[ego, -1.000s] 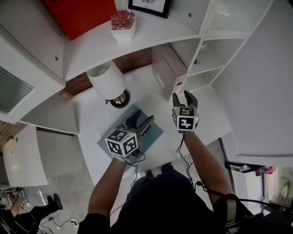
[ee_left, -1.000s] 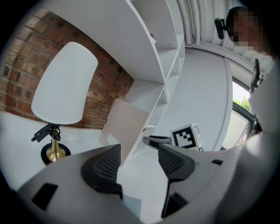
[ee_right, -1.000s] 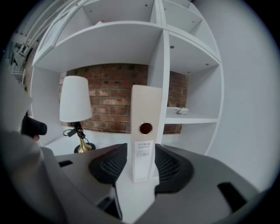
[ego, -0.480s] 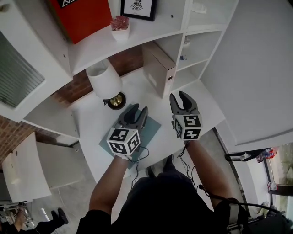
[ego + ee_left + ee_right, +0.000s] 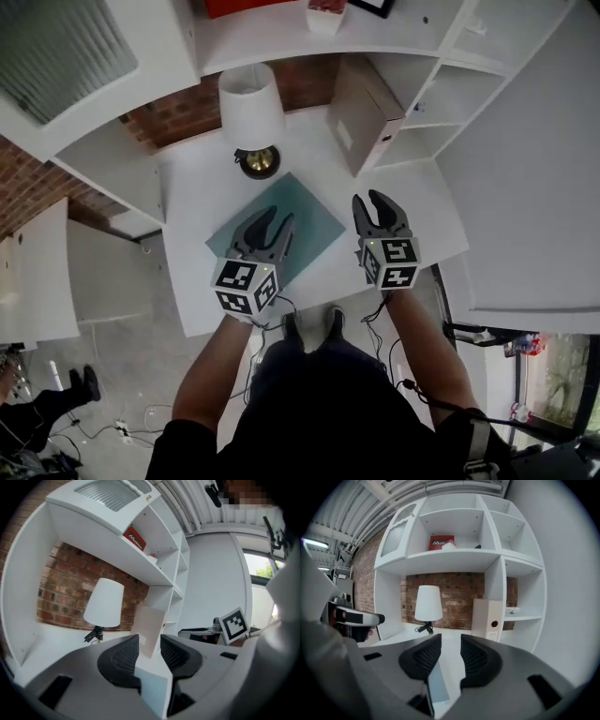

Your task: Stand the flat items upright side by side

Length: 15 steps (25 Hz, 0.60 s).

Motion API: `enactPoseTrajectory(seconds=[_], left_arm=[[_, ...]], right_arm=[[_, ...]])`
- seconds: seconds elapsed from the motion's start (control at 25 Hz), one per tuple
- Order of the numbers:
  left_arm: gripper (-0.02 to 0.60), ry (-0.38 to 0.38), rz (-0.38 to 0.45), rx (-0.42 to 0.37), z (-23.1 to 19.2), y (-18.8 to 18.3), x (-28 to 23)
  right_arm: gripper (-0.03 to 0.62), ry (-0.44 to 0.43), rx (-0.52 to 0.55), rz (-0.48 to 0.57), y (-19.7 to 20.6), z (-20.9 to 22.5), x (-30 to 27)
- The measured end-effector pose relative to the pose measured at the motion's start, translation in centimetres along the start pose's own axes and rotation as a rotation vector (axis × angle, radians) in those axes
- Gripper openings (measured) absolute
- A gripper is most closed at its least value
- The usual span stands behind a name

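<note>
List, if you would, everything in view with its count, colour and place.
flat teal folder: one, teal, lying flat mid-desk
white-shaded lamp with brass base: one, white, at the desk's back by the brick wall
tall beige box file: one, beige, upright beside the shelves
flat red box: one, red, upper shelf
white shelf unit: one, white, over the desk
white desk: one, white
left tool: one, grey, over the folder, jaws just closing, nothing between
right tool: one, grey, right of the folder, likewise
</note>
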<state>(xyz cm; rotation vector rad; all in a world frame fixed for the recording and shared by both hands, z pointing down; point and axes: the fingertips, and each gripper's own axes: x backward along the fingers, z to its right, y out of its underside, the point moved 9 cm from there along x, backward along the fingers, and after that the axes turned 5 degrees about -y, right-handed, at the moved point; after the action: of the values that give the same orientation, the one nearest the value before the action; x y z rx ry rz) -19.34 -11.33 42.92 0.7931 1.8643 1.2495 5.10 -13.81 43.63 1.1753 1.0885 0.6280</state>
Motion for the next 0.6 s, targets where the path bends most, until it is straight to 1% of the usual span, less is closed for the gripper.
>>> enactPoseTrajectory(seconds=[0.08, 0.24, 0.4, 0.52, 0.6], left_arm=[[0.140, -0.065, -0.013, 0.032, -1.3, 1.5, 2.0], [0.140, -0.204, -0.057, 0.077, -3.3, 4.6, 5.5], [0.140, -0.319, -0.098, 0.125, -3.2, 7.2, 8.1], [0.140, -0.396, -0.111, 0.158, -2.7, 8.7, 9.4], [0.140, -0.444, -0.116, 0.197, -2.2, 9.7, 10.0]], right_arm=[[0.124, -0.032, 0.007, -0.052, 1.5, -0.3, -1.0], [0.124, -0.108, -0.007, -0.108, 4.2, -0.9, -3.0], [0.124, -0.188, -0.020, -0.157, 6.3, -1.2, -4.4], [0.126, -0.245, -0.038, -0.192, 7.6, -0.8, -5.5], [0.130, -0.286, -0.060, -0.223, 8.5, -0.2, -6.2]])
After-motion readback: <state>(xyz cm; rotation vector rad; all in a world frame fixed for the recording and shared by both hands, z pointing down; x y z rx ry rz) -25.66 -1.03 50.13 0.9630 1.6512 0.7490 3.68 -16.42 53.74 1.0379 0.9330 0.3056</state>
